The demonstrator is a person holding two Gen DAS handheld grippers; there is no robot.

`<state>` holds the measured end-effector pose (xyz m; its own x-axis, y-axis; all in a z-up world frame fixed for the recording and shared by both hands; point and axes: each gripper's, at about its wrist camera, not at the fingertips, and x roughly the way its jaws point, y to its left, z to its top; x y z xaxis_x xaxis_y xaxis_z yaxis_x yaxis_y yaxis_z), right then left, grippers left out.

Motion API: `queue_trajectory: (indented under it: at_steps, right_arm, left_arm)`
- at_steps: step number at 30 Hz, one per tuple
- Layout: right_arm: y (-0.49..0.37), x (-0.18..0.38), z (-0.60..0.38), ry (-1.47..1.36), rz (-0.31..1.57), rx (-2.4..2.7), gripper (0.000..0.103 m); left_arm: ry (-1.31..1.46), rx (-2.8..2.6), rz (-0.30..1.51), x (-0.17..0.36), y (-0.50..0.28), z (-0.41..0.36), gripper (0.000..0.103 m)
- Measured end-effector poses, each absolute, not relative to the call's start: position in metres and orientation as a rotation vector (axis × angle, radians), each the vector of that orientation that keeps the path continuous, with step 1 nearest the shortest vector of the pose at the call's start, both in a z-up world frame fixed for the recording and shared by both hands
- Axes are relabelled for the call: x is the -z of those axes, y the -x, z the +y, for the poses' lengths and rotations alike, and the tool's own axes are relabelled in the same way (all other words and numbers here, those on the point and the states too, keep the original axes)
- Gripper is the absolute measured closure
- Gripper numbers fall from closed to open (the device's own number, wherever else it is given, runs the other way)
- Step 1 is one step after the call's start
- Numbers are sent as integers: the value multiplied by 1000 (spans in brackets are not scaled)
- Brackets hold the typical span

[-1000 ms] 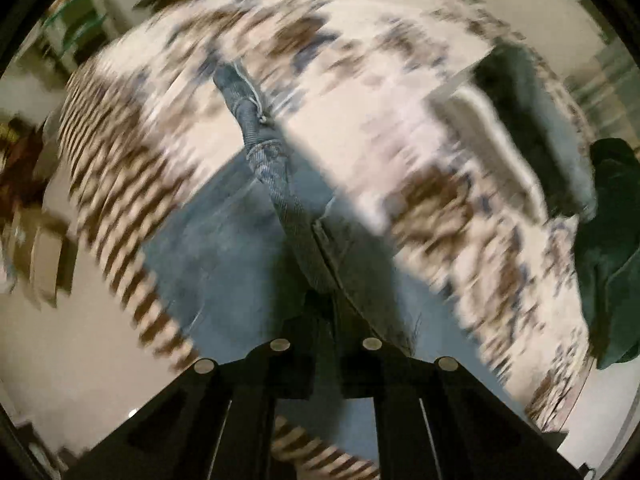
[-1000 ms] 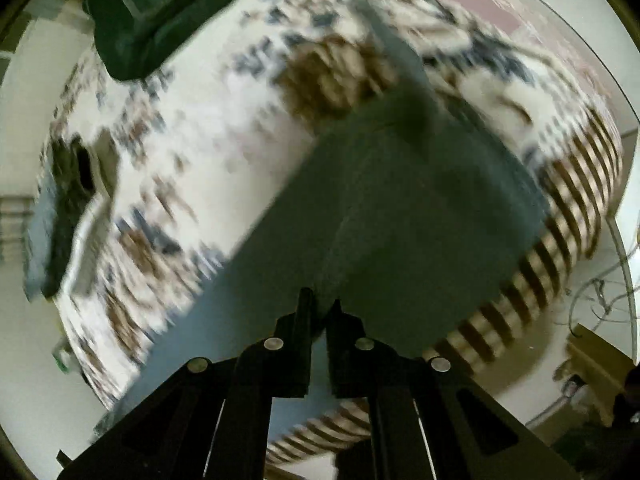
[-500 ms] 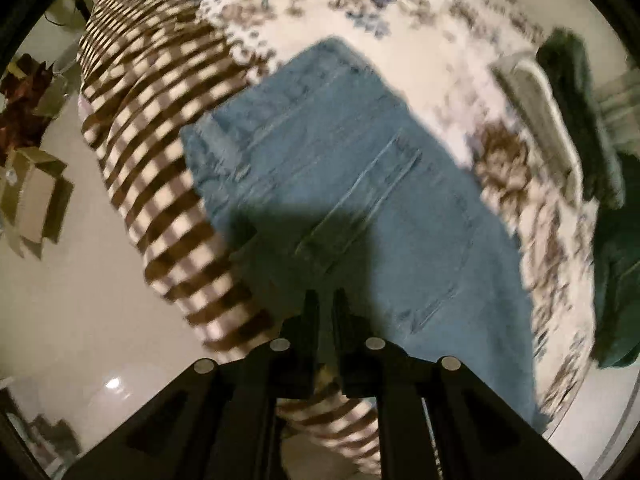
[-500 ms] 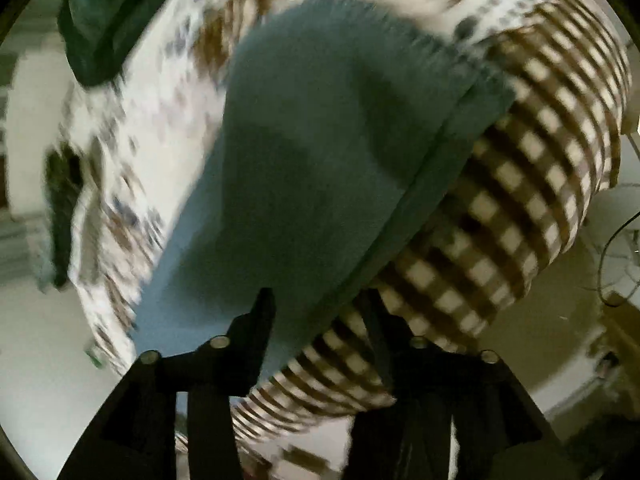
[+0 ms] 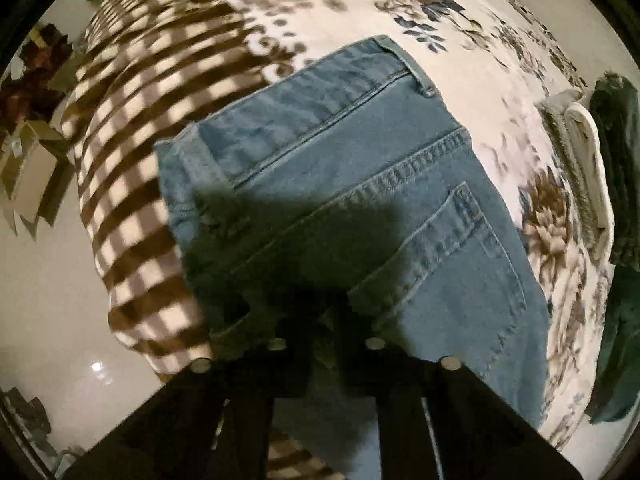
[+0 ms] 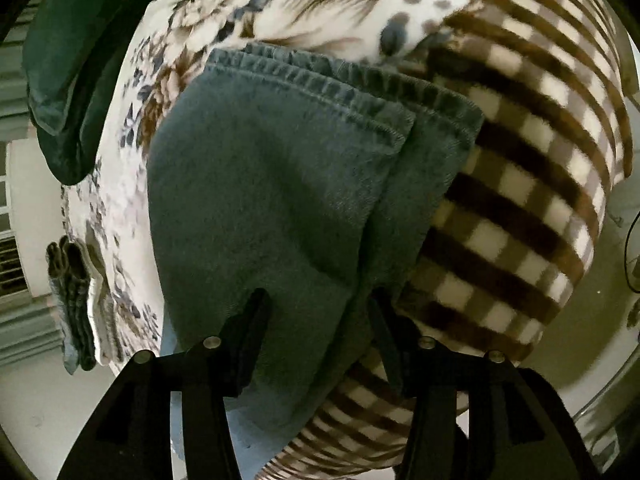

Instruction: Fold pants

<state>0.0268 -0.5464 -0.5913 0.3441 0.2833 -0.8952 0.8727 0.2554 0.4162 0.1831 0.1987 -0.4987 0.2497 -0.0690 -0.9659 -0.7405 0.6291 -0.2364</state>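
Jeans (image 5: 360,184) now flat, folded; hems (image 6: 320,92) stacked.

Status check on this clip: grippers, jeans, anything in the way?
Left gripper jaws shut on jeans at waistband end. Right gripper jaws opening over the hems, not pinching. Nothing on the jeans.

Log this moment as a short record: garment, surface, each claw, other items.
garment: jeans, laid flat, back pocket up; leg hems stacked at the far end
surface: blanket, floral middle, brown checked border
left claw: shut, down at the waist end of the jeans; grip lost in shadow
right claw: jaws opening, astride the leg fabric, pads not pressing
other items: dark green cloth at the blanket's edge
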Motion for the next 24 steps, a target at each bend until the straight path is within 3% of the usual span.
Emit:
queue_trajectory:
  at_steps: [4,8,11,15,17,19,20,21,24]
  right_arm:
    - [-28,578,-533,-1294,1215,511,49]
    - [-40,568,-506,-1241,1239,445,49]
    - [-36,570,-495,-1226,1256,426,49]
    - [-34,580,-491,-1270,1266,437,49]
    - [-35,582,-488,-1261,1278,448,49]
    - [-41,583,-480,-1253,1288,450,49]
    - [-41,582,-478,-1249,1293,445,49]
    - [-47,580,-471,-1246,1296,441,49]
    - [-53,574,-448,-1215,1321,381,49]
  left_arm:
    - [822,-464,1232,476,-154,209,95]
    - [958,-427,1182,481,-139,223,67]
    - [1035,-409,1133,494,-145,227,67]
    - [979,-446,1198,518,-169,221,66]
    - [992,-470,1187,525,-172,221,67]
    - [974,-502,1184,521,-171,219,77]
    - [940,-516,1188,518,-167,218,93]
    - [910,-537,1184,516,-162,219,101]
    - [951,-492,1124,517,-144,226,102]
